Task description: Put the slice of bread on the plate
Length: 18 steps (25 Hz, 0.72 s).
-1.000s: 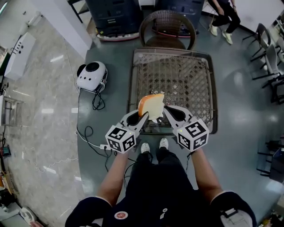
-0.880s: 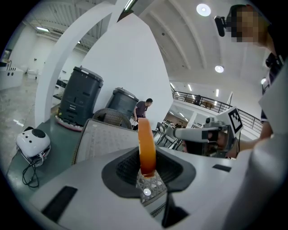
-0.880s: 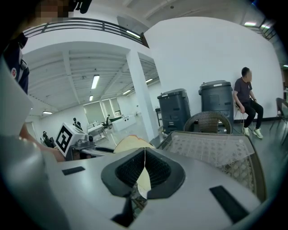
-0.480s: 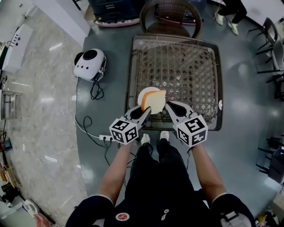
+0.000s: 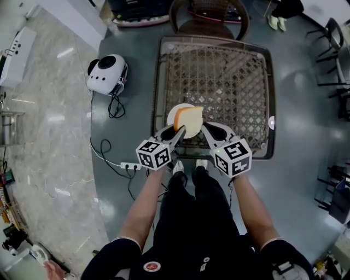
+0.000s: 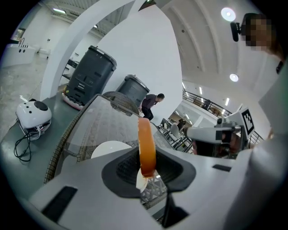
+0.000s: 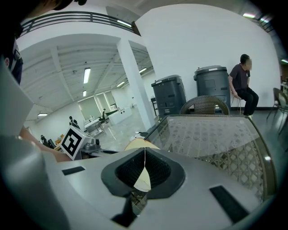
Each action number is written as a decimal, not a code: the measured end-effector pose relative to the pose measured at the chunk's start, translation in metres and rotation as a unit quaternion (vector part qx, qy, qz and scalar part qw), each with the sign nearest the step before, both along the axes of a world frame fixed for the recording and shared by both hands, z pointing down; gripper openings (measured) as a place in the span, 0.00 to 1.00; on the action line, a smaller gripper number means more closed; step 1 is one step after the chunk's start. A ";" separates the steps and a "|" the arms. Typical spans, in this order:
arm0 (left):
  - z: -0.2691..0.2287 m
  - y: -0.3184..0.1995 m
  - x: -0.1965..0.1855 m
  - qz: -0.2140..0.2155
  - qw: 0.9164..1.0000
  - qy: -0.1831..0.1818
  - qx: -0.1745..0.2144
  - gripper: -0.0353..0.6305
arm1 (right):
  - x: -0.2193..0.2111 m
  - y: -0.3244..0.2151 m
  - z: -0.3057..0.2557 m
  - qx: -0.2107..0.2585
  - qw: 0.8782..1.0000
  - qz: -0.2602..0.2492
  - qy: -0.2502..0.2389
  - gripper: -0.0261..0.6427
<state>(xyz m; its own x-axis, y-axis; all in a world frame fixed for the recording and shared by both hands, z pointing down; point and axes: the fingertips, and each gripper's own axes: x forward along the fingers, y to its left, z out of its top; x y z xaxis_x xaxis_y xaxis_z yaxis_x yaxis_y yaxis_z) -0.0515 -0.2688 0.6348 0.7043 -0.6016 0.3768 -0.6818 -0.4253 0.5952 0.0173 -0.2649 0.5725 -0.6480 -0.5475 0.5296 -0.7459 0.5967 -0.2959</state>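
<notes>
The 2 grippers hold 1 slice of bread (image 5: 188,119) between them, over the near edge of the wicker bench (image 5: 219,76). The left gripper (image 5: 178,131) has its jaws clamped on the orange crust side. The right gripper (image 5: 206,130) has its jaws pinched on the pale opposite corner. The bread sits tilted above the white plate (image 5: 171,113), seemingly just clear of it, though contact is hard to judge.

Bright, even indoor light. Ceiling lamps (image 6: 228,13) blow out white; I note glare on the floor (image 5: 65,53). Gripper views bend hard at edges, corners black.
</notes>
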 end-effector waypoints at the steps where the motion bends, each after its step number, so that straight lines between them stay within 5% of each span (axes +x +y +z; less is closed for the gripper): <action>1: 0.002 -0.001 0.000 -0.001 1.000 0.001 -0.003 0.20 | 0.000 -0.001 0.001 -0.002 1.000 0.001 -0.001 0.05; 8: 0.016 -0.007 -0.007 -0.020 0.999 0.018 -0.036 0.20 | -0.001 -0.006 0.003 -0.008 1.000 0.005 -0.003 0.05; 18: 0.039 -0.008 -0.017 -0.031 0.997 -0.002 -0.067 0.20 | -0.009 -0.010 0.004 -0.010 1.000 0.003 -0.008 0.05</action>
